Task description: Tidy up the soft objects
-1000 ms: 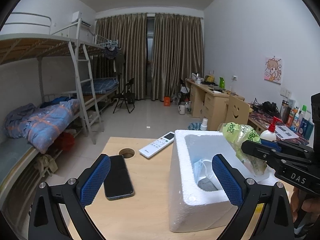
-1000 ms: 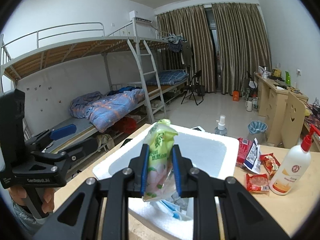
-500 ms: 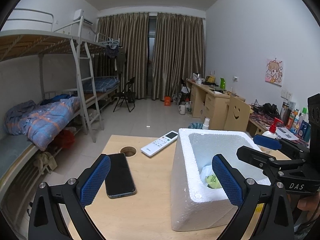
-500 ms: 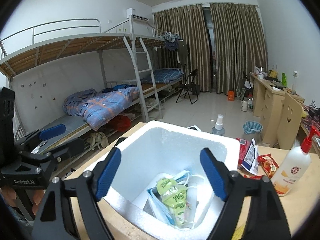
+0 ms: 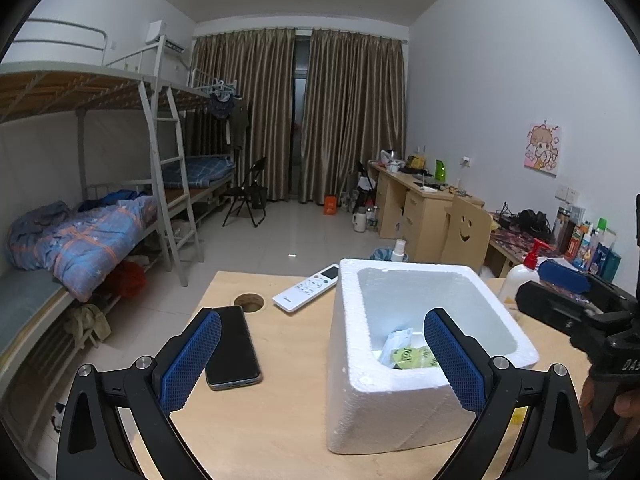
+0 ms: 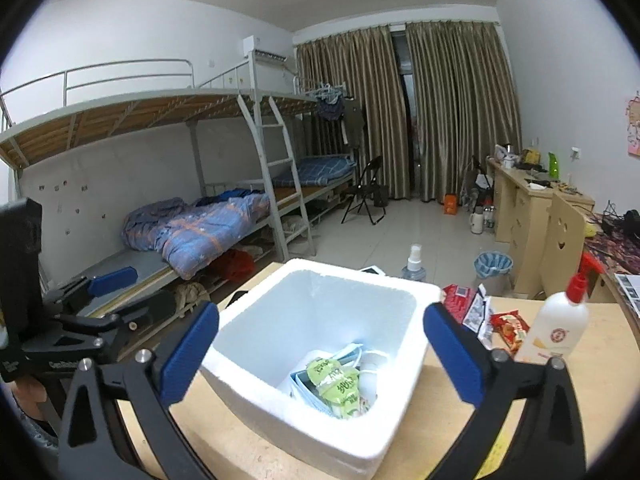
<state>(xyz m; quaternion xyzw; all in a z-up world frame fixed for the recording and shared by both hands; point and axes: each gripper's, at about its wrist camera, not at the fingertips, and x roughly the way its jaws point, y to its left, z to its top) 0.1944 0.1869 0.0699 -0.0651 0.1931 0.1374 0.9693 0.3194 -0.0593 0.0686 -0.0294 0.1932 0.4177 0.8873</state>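
So the green crinkly plastic snack pouch [image 6: 338, 384] is lying inside the white foam box [image 6: 404, 412], on top of some pale blue face masks [image 6: 310, 390], down near the box wall closest to the cameras. The box sits on the light wood tabletop [image 5: 288, 400], toward its right half in the left wrist view.

The right gripper [image 6: 320, 354] hangs over the box with its blue pads spreading wide and nothing between them. The left gripper [image 5: 322, 356] is spread wide too, empty, one pad over the tabletop and the other over the box's near corner.

Handling-wise, my guess: that pouch is light, squishy and a bit slick, so a pinch across the flat sealed top edge beats squeezing the puffy middle. Same goes for the red snack packets [image 6: 508, 326] lying at the tabletop's far right side next to the white pump bottle with the red nozzle [image 6: 554, 330]. They look crinkly and thin, so I'd grab an edge seam. The bottle is rigid, so it probably doesn't belong in the box.
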